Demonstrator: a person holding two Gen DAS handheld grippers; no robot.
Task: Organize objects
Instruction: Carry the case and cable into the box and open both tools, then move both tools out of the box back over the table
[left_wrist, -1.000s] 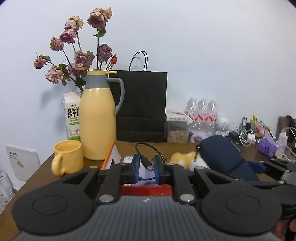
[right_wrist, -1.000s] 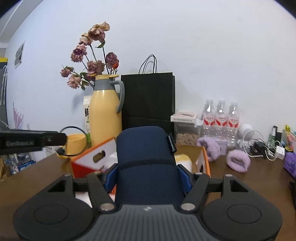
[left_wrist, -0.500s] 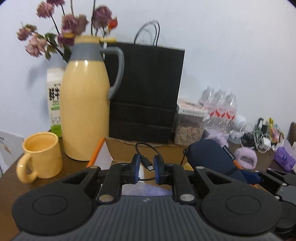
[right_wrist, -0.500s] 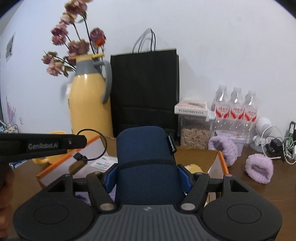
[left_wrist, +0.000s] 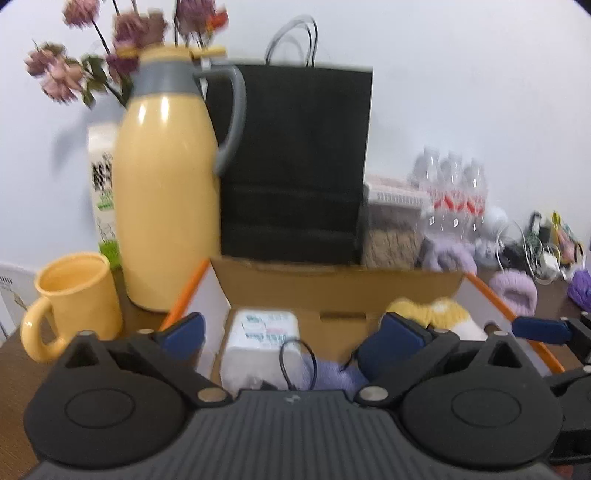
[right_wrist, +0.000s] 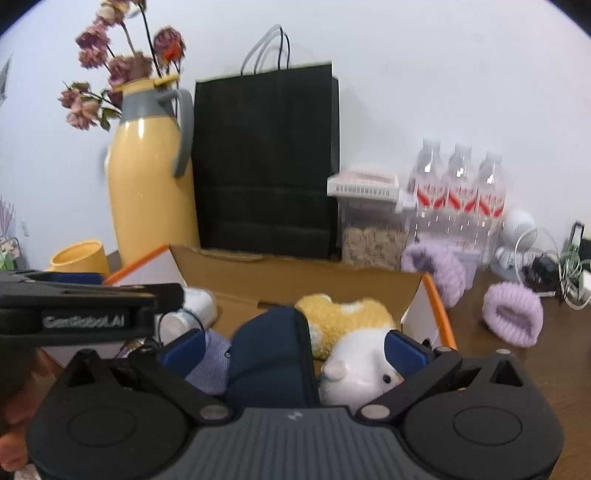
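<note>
An open cardboard box with orange edges lies right under both grippers. My left gripper hangs over its left half, jaws opening wide, nothing pressed between the blue pads. A black cable lies loose below it on a purple cloth, beside a white tissue pack. My right gripper is over the same box, jaws opening. The navy zip case rests in the box between the pads, which stand apart from it. A yellow-and-white plush toy lies next to the case.
Behind the box stand a yellow thermos jug, a black paper bag and a clear food container. A yellow mug sits at the left. Water bottles, purple fuzzy bands and tangled cables fill the right.
Both grippers moved forward and down over the box. The left let go of the cable and the right let go of the navy case; both now stand wide.
</note>
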